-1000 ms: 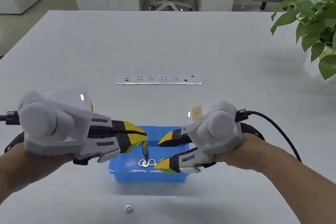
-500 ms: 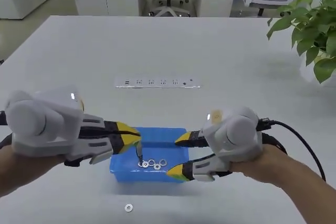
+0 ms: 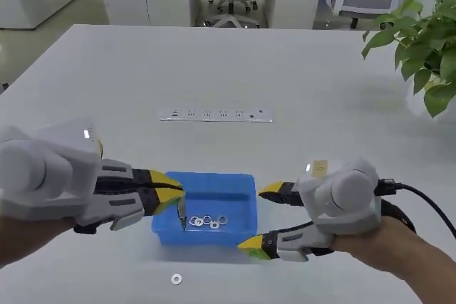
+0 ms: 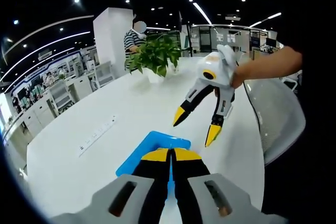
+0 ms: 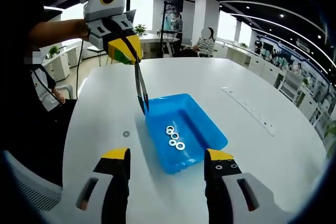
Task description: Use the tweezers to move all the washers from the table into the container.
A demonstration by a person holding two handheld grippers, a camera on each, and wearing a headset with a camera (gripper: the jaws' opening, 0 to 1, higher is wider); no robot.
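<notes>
1. The white flat table [image 3: 285, 90] carries the blue rectangular plastic container [image 3: 221, 194], which serves as the reference below.
2. The left gripper [image 3: 173, 191] stands at the container's left edge. Its jaws are clenched on the slim metal tweezers [image 3: 182, 215].
3. The right gripper [image 3: 255, 218] stands at the container's right front corner. Its jaws are spread wide and hold nothing.
4. The tweezers' long axis runs near vertical. The tips point down into the container's left half, just beside the silver metal washers [image 3: 206, 221] grouped flat on its floor.
5. One small loose washer [image 3: 176, 278] lies flat on the table, outside the container's front wall and near its left corner. Being round, it has no long axis.
6. This washer lies toward the person from the tweezer tips. The left gripper is the nearer one, so the coming move likely calls for lifting the tips clear of the front wall, then lowering them.
</notes>
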